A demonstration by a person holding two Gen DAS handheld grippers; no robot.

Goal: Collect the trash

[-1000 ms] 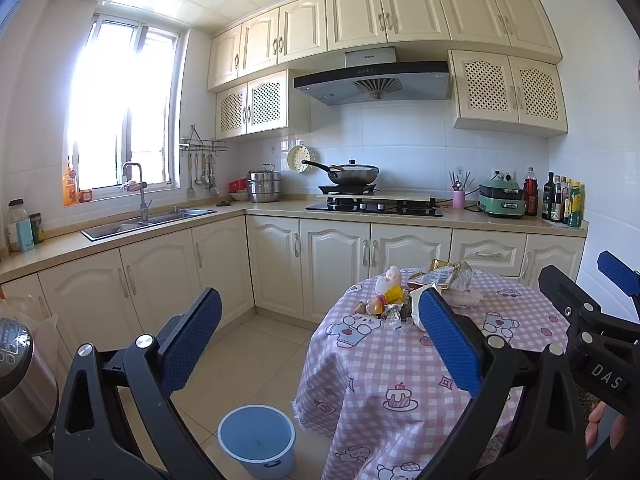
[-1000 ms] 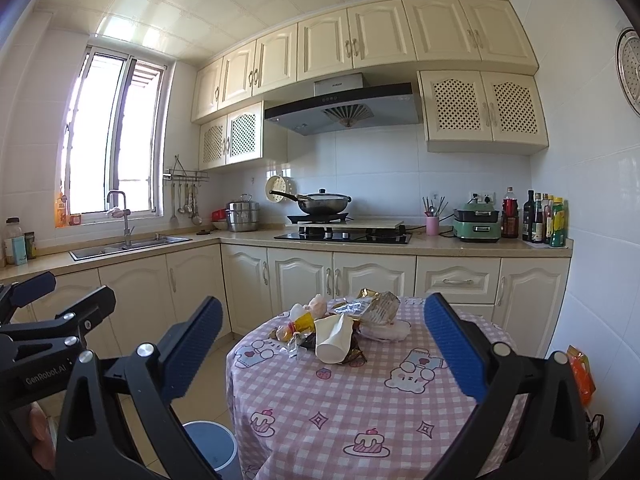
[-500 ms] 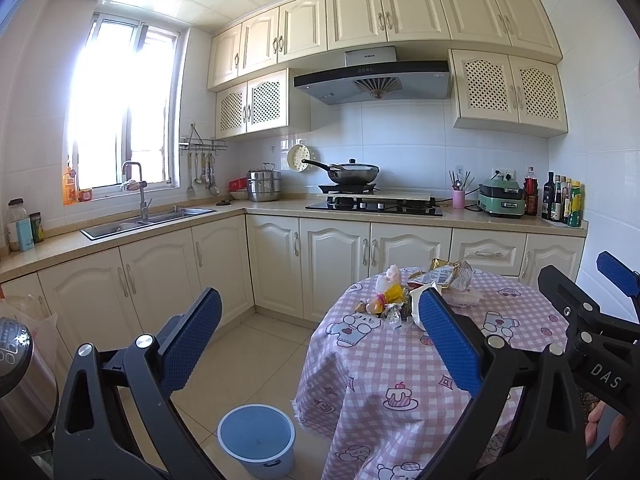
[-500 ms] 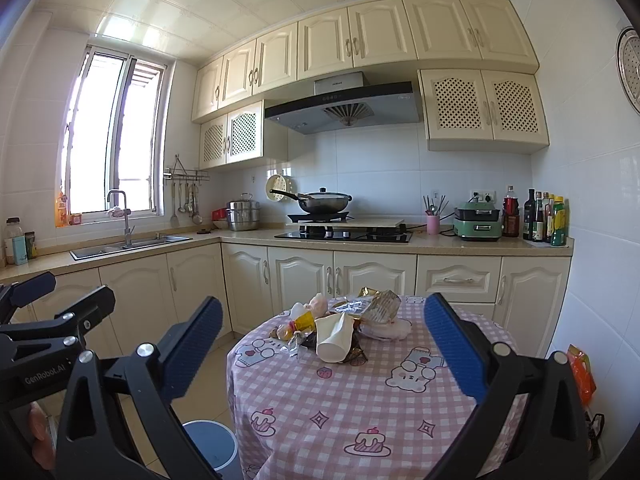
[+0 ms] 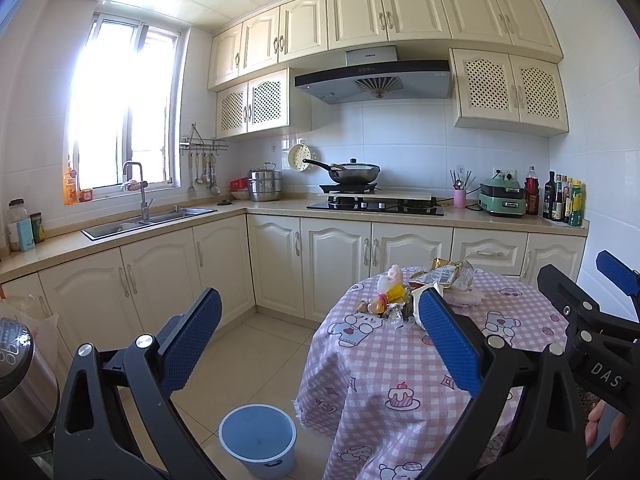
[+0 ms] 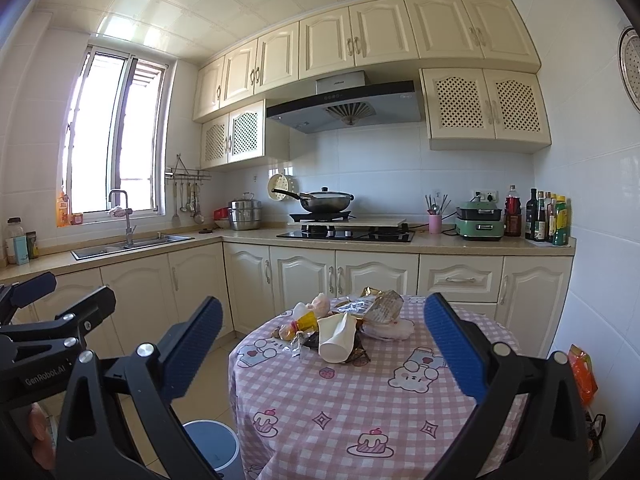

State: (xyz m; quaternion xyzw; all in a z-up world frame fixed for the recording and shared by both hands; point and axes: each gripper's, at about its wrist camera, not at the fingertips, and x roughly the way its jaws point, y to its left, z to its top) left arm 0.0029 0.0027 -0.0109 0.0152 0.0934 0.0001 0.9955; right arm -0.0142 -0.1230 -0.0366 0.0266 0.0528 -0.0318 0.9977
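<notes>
Nothing has shifted: both claws — left gripper (image 5: 318, 330), right gripper (image 6: 322, 344) — gape wide, empty; crumpled paper cup (image 6: 337, 338) lies dead ahead of right.

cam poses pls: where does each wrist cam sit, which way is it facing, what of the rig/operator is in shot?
Left wrist: on the left gripper, faces the stove wall, table to the right, blue bin below; right gripper and fingertips at right edge.
Right wrist: on the right gripper, table centred; left gripper at left edge.
Shared: trash pile, bin, both grippers open and empty.
</notes>
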